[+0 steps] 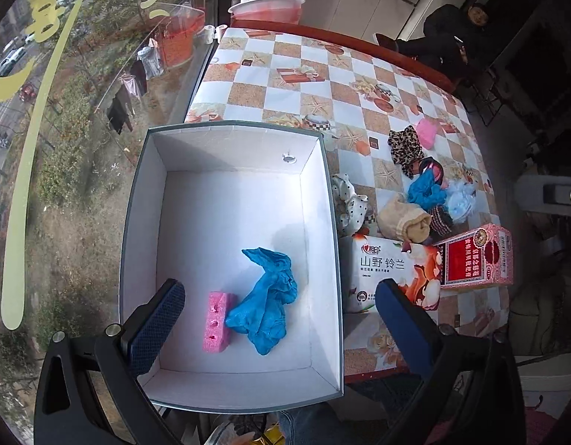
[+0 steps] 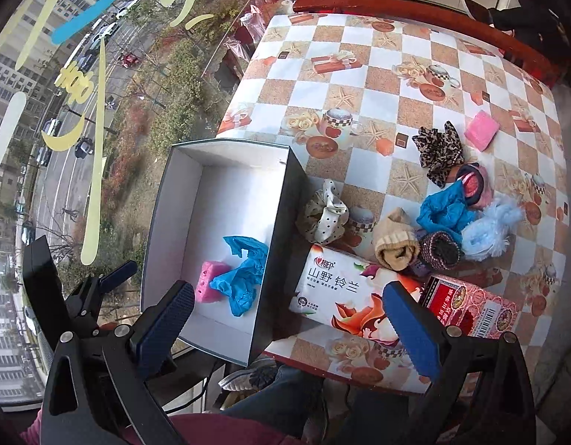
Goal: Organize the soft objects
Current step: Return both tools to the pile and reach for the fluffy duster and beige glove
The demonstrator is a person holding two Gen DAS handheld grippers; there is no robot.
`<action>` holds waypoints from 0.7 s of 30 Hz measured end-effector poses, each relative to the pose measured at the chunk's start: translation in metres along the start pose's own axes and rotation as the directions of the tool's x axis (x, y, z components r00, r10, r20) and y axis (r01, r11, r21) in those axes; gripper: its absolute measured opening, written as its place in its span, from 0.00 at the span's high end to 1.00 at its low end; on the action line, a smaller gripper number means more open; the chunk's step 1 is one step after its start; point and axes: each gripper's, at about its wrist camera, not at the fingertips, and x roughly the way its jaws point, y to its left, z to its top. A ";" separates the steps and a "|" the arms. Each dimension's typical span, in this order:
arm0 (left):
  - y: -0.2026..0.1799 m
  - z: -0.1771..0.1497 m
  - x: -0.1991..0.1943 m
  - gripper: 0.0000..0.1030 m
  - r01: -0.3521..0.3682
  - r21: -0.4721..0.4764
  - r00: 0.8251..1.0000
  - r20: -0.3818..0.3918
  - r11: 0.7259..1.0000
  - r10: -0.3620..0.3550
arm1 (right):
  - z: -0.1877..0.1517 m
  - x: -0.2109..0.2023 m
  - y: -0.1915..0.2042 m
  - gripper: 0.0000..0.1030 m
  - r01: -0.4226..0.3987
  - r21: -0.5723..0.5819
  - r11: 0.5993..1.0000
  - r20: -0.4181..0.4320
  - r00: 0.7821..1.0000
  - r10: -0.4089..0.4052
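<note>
A grey box with a white inside (image 1: 233, 126) stands at the table's left edge. In it lie a pink sponge (image 1: 219, 322) and a crumpled blue glove (image 1: 267, 300), touching each other. My left gripper (image 1: 279, 289) hangs open above them, holding nothing. My right gripper (image 2: 288, 289) is open too and empty, over the box's right wall (image 2: 274, 222) and a tissue pack (image 2: 344, 289). To the right of the box lies a pile of soft things: a polka-dot scrunchie (image 2: 326, 215), a beige rolled sock (image 2: 394, 248), another blue glove (image 2: 446, 211), a leopard scrunchie (image 2: 439, 150) and a pale blue fluffy piece (image 2: 487, 233).
A second pink sponge (image 2: 481, 129) lies beyond the pile. A red and pink carton (image 2: 471, 307) sits beside the tissue pack at the near edge. A pink basin (image 1: 266, 9) stands past the far end of the checked table. A person (image 1: 463, 33) sits at the back right. A window runs along the left.
</note>
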 end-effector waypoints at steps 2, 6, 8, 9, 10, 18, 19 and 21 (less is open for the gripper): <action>-0.030 0.013 0.000 0.00 0.014 0.070 1.000 -0.005 0.997 -0.013 | 0.002 -0.017 -0.037 0.01 0.004 0.096 0.995 0.017 1.000 -0.005; -0.081 0.037 0.012 0.00 0.030 0.197 0.999 -0.032 0.980 -0.025 | 0.001 -0.037 -0.112 0.01 0.021 0.265 0.964 0.034 0.999 -0.031; -0.103 0.046 0.024 0.00 0.043 0.246 0.998 -0.054 0.968 -0.030 | 0.000 -0.035 -0.146 0.01 0.026 0.338 0.941 0.028 0.999 -0.038; -0.110 0.050 0.032 0.00 0.048 0.261 0.997 -0.072 0.964 -0.031 | 0.000 -0.031 -0.162 0.01 0.014 0.373 0.928 0.020 1.000 -0.023; -0.117 0.054 0.041 0.00 0.053 0.272 0.995 -0.094 0.961 -0.029 | 0.000 -0.024 -0.178 0.01 -0.002 0.408 0.913 0.010 1.000 -0.002; -0.132 0.087 0.121 0.00 0.132 0.084 0.939 -0.329 0.988 -0.098 | 0.002 0.037 -0.260 0.01 -0.059 0.559 0.827 -0.076 0.990 0.122; -0.133 0.091 0.129 0.00 0.135 0.051 0.931 -0.349 0.990 -0.109 | 0.004 0.047 -0.267 0.01 -0.069 0.574 0.816 -0.086 0.986 0.144; -0.137 0.097 0.144 0.00 0.127 0.008 0.917 -0.383 0.992 -0.114 | 0.008 0.065 -0.280 0.01 -0.086 0.603 0.793 -0.100 0.978 0.183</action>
